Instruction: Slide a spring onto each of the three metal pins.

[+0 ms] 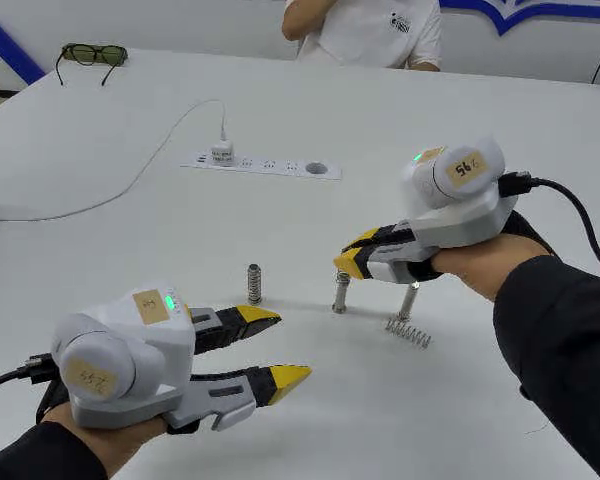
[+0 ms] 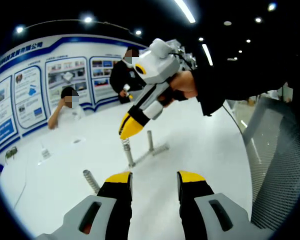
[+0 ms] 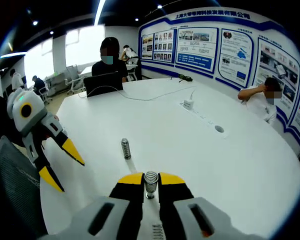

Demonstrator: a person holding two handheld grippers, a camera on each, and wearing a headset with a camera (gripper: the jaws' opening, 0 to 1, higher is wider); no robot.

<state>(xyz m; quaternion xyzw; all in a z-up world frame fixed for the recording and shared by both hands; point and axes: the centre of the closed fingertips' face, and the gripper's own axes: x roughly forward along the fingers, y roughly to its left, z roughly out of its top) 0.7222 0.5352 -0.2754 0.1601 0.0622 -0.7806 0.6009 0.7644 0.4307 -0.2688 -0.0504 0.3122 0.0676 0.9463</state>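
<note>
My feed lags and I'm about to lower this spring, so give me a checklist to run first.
1. Spring gripped: ok. The right gripper is shut on a spring.
2. Spring centred on the middle pin: cannot tell. It sits at the pin's top.
3. Sprung pin out of the way: ok, it stands apart.
4. Next spring ready: ok. A loose spring lies beside the bare third pin.
5. Left gripper clear: ok. It is open, empty and back from the pins.
</note>
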